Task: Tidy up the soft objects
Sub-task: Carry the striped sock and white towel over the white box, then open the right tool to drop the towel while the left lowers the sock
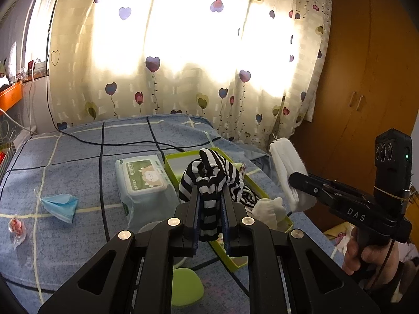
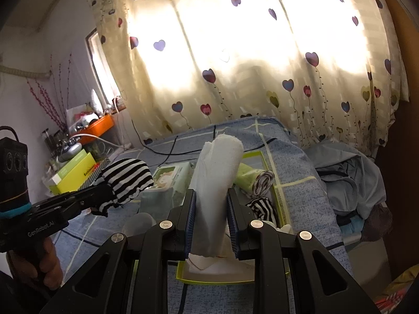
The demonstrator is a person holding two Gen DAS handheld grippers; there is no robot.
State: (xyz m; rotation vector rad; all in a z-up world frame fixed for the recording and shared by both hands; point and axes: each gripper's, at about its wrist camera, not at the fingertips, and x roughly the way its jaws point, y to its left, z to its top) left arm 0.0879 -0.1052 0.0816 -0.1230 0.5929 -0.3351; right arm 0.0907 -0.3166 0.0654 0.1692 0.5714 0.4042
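The blue checked bedspread (image 1: pixel 78 162) is filling the scene, stretching back to the heart-print curtain (image 1: pixel 183 52), which is glowing with daylight. Sitting on the bedspread is the green-rimmed box (image 1: pixel 183 157), lying open toward the right side, with rolled fabric pieces resting inside: a striped roll (image 2: pixel 263 183) at the far end, another black-and-white striped piece (image 2: pixel 263 206) nearer, and a white bundle (image 1: pixel 269 209) near the front corner. Just beside the box on its left, the wet-wipes pack (image 1: pixel 142 180) is lying flat.

Now the tools. The left gripper (image 1: pixel 210 201) is clamping a black-and-white striped sock (image 1: pixel 209 178) between its pads, the sock bunching up above the fingertips and hanging over the box. The right gripper (image 2: pixel 210 204) is squeezing a white sock (image 2: pixel 217 172), rolled into a tube and standing up between the fingers, also above the box. From the left wrist view the white sock (image 1: pixel 288 167) is showing off to the right, pinched at the jaw tips and held in the air beside the box's far right edge.

Further left on the bedspread, a crumpled blue face mask (image 1: pixel 61 205) is lying well apart from the box, and a small red-wrapped candy (image 1: pixel 17 229) is sitting near the edge.
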